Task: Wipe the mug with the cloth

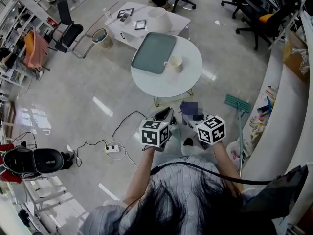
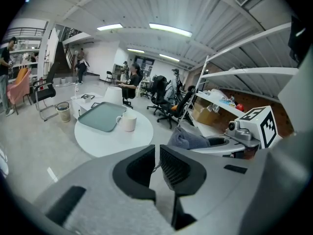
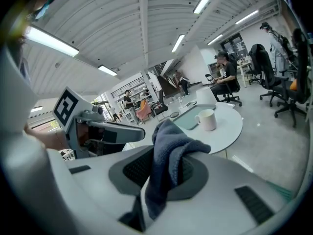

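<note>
Blue-grey terry cloth is gripped in the right claw, whose jaws are closed on a fold of it. One end bunches above the jaws and a tail hangs below them. Held this way, the cloth puts a soft wad ahead of the jaws, presumably so that fabric rather than the jaws meets the mug's wall.

Left claw: jaws together but for a narrow slit, with nothing between them (judged free to steady the mug once it is reached).

White mug: upright on the round white counter, just beside the grey-green tray and not on it, with its handle turned toward the tray. It stands near the counter's middle, with bare surface between it and the near edge, so it can be approached from the person's side. Mug and cloth are well apart, and wiping is judged not yet begun.

Pose: both forearms reach forward from the body at about the same height. The claws are side by side and near each other, short of the counter's near edge. Each gripper view looks along its jaws toward the counter, with the mug ahead. The left gripper view also shows the right claw close alongside, its cloth bunched at the tip.

Next move, as a judgement: both claws need to travel forward over the counter before the cloth can touch the mug.
</note>
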`<state>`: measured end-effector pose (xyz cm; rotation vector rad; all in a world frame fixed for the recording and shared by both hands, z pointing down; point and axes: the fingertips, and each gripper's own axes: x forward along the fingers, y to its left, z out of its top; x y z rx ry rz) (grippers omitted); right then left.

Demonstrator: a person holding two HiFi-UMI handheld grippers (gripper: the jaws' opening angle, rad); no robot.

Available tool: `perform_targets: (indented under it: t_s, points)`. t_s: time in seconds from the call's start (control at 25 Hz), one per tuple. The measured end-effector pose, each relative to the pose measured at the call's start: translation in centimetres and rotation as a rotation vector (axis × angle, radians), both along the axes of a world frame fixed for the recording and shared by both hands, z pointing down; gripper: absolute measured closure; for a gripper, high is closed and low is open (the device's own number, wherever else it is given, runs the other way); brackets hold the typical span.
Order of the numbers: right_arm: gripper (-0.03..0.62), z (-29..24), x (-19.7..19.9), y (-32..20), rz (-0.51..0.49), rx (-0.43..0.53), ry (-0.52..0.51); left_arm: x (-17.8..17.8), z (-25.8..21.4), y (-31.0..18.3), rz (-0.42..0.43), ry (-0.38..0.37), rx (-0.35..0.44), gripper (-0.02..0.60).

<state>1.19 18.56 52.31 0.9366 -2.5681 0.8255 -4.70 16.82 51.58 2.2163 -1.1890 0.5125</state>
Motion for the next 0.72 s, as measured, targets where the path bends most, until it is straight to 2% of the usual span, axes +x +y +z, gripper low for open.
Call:
perform_targets:
  t_s: [0.72]
  points:
    - [0.514,0.8,0.1,2.4,-0.015,-0.012,0.0,0.7,0.0,2.4,0.016,-0.039,0.018,0.537]
